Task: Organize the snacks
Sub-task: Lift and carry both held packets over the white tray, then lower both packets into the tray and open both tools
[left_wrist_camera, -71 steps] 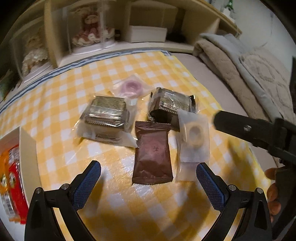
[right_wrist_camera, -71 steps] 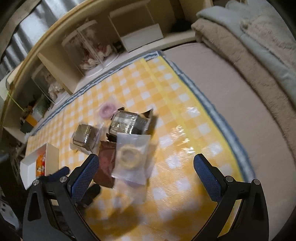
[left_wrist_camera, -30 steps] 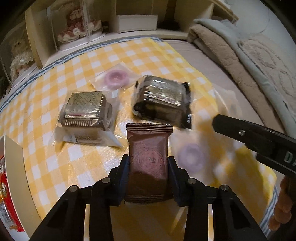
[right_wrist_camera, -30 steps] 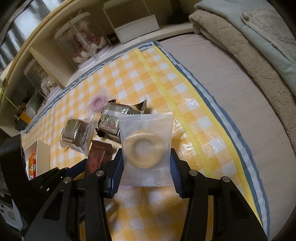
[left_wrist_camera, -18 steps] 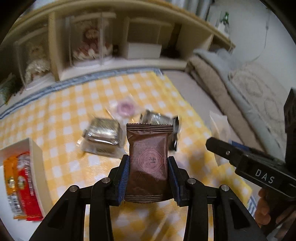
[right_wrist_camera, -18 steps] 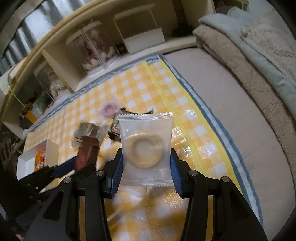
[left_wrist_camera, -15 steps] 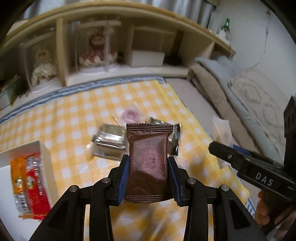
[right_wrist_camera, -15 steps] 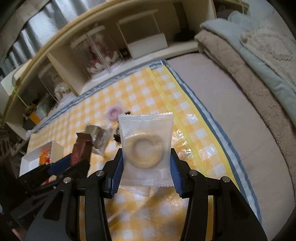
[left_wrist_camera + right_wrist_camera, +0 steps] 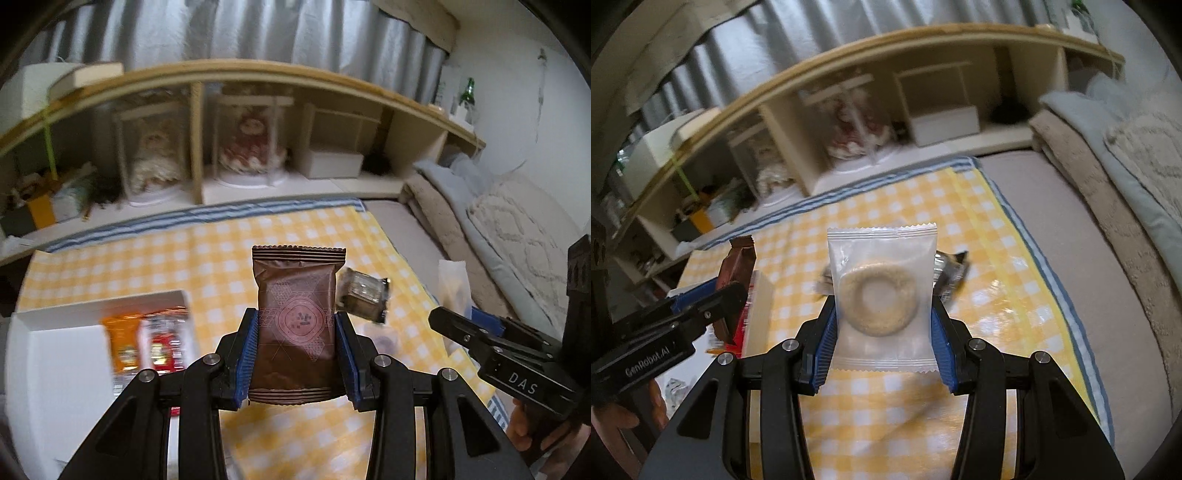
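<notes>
My left gripper (image 9: 297, 354) is shut on a brown snack packet (image 9: 297, 321), held upright above the yellow checked cloth (image 9: 229, 254). My right gripper (image 9: 882, 332) is shut on a clear packet with a pale ring biscuit (image 9: 881, 295). In the right wrist view the left gripper (image 9: 713, 295) shows at the left edge with the brown snack packet (image 9: 737, 266) in it. A white box (image 9: 55, 354) at the lower left holds an orange packet (image 9: 122, 343) and a red packet (image 9: 164, 343). A silver-wrapped snack (image 9: 364, 295) lies on the cloth behind the brown packet.
A low wooden shelf (image 9: 236, 92) with cased dolls (image 9: 251, 147) and a white box (image 9: 334, 164) runs along the back. Folded blankets (image 9: 498, 236) lie at the right on a grey mat (image 9: 1071, 258). A person's fingers (image 9: 613, 417) hold the left tool.
Both grippers have risen with their packets, so the cloth looks farther off. The left view has swung left: the white box now sits closer under the brown packet.
</notes>
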Action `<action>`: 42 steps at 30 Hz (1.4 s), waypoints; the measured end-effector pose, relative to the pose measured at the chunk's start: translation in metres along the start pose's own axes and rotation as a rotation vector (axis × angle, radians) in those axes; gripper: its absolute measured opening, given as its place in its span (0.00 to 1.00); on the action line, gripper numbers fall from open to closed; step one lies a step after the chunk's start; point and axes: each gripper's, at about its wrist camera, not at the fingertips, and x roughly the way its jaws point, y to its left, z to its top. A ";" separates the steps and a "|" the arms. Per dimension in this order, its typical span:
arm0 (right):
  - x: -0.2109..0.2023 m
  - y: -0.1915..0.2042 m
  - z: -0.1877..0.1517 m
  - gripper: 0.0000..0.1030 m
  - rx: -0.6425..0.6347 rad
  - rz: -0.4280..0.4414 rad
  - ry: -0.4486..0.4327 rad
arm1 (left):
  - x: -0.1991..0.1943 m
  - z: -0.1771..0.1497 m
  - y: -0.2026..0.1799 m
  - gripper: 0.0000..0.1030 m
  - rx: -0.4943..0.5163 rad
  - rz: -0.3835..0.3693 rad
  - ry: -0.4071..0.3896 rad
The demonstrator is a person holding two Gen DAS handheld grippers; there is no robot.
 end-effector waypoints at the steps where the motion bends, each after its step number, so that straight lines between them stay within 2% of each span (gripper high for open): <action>1: -0.001 0.004 0.000 0.46 -0.006 0.007 -0.003 | -0.011 -0.001 0.005 0.38 -0.005 0.009 -0.007; 6: -0.005 0.031 -0.005 0.46 -0.047 0.043 -0.009 | -0.067 -0.011 0.033 0.38 -0.035 0.048 -0.038; 15: -0.006 0.083 -0.017 0.46 -0.122 0.111 -0.001 | -0.139 -0.042 0.081 0.38 -0.109 0.102 -0.047; 21: 0.000 0.110 -0.028 0.46 -0.168 0.135 0.025 | -0.173 -0.066 0.118 0.39 -0.140 0.154 -0.006; 24: 0.003 0.123 -0.033 0.46 -0.180 0.157 0.042 | -0.191 -0.082 0.139 0.38 -0.192 0.171 0.019; 29: 0.008 0.149 -0.041 0.46 -0.196 0.208 0.066 | -0.214 -0.083 0.170 0.39 -0.238 0.209 0.036; 33: 0.016 0.169 -0.049 0.46 -0.209 0.244 0.101 | -0.216 -0.090 0.189 0.39 -0.259 0.223 0.095; 38: 0.034 0.188 -0.059 0.46 -0.201 0.277 0.165 | -0.192 -0.097 0.205 0.39 -0.271 0.222 0.213; 42: 0.050 0.202 -0.064 0.46 -0.184 0.306 0.229 | -0.174 -0.101 0.218 0.39 -0.267 0.255 0.287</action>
